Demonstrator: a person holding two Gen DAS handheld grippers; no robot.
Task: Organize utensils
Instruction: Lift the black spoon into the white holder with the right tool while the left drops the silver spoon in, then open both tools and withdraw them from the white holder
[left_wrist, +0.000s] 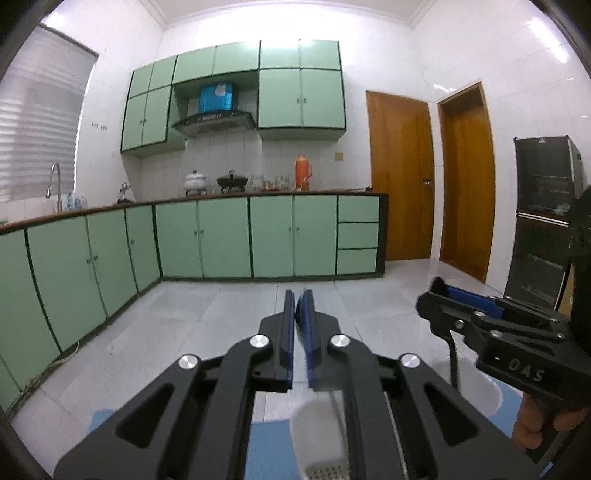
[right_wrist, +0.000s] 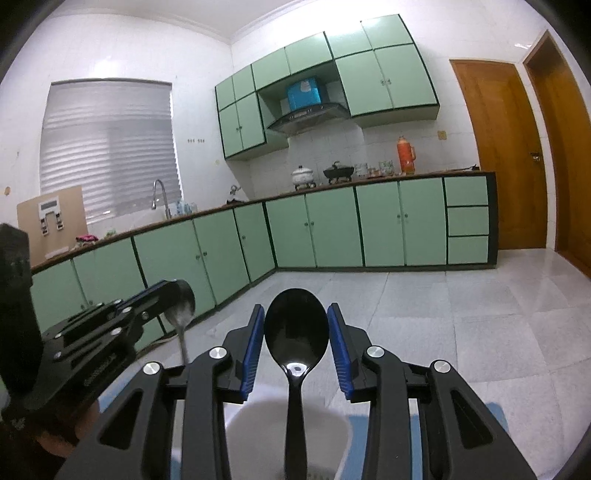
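Right gripper (right_wrist: 296, 334): jaws stand apart, one on each side of the bowl of a black spoon (right_wrist: 296, 332), whose handle runs down into a white holder (right_wrist: 258, 424) below. Contact with the pads cannot be told. Left gripper (left_wrist: 297, 325): jaws nearly closed on a metal spoon (right_wrist: 181, 314), handle hanging down, judged ready for lowering into the same holder.
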